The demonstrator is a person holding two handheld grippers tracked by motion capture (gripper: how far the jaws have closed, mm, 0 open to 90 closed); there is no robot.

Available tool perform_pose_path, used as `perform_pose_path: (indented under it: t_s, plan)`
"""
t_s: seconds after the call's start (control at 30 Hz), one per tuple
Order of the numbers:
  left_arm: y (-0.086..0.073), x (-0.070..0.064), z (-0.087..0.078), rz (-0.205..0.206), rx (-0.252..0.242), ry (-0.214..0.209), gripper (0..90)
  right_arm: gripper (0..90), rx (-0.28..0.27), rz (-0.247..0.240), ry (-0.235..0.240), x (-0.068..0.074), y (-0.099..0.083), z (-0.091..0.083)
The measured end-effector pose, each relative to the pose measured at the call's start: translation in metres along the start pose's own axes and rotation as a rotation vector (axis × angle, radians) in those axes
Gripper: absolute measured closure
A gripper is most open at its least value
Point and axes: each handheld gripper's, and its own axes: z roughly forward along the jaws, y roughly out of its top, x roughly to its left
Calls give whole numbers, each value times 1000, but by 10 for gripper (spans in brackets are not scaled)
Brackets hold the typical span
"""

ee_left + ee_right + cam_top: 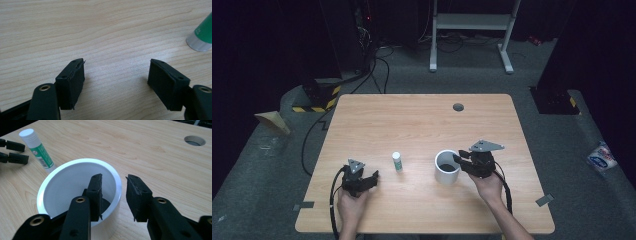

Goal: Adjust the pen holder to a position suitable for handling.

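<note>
A person seated at a wooden table [422, 120] worked two hand-held grippers. The right gripper [113, 195] straddled the near wall of a white cup [50, 192], one jaw inside the rim and the other outside, with a gap left between the pads and the wall, so the cup was not yet pinched. Something dark lay at the cup's bottom, though what it was could not be made out. The cup stood upright on the table toward the person's right. Just to its left, a little apart, a green-and-white glue stick [397, 161] stood on end. The left gripper [116, 75] rested low over bare wood with its jaws spread wide and holding nothing, the glue stick near its right-hand jaw.

The step in hand appeared to be taking hold of the cup by its rim. Doing it well would call for closing squarely on the wall, pads flat to both faces and seated deep enough below the lip, then lifting straight so the cup neither tipped nor knocked the glue stick.
</note>
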Motion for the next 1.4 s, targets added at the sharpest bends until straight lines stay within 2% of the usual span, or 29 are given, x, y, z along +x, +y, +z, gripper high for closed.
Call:
perform_pose_path:
  t_s: [0.33, 0.57, 1.13, 1.17, 1.2, 1.4]
  plan:
    - [0, 0, 0, 0, 0, 0, 294, 595, -60, 23, 7, -10, -1, -16]
    - [0, 0, 0, 0, 0, 0, 295, 591, -81, 49, -1, -19, -5, -23]
    - [0, 0, 0, 0, 0, -1, 294, 578, -89, 91, -43, -35, -18, -39]
    - [0, 0, 0, 0, 0, -1, 294, 578, -89, 91, -43, -35, -18, -39]
    - [0, 0, 0, 0, 0, -1, 294, 573, -90, 70, -65, -35, -20, -40]
    - [0, 0, 0, 0, 0, -1, 295, 569, -89, 73, -81, -38, -24, -44]
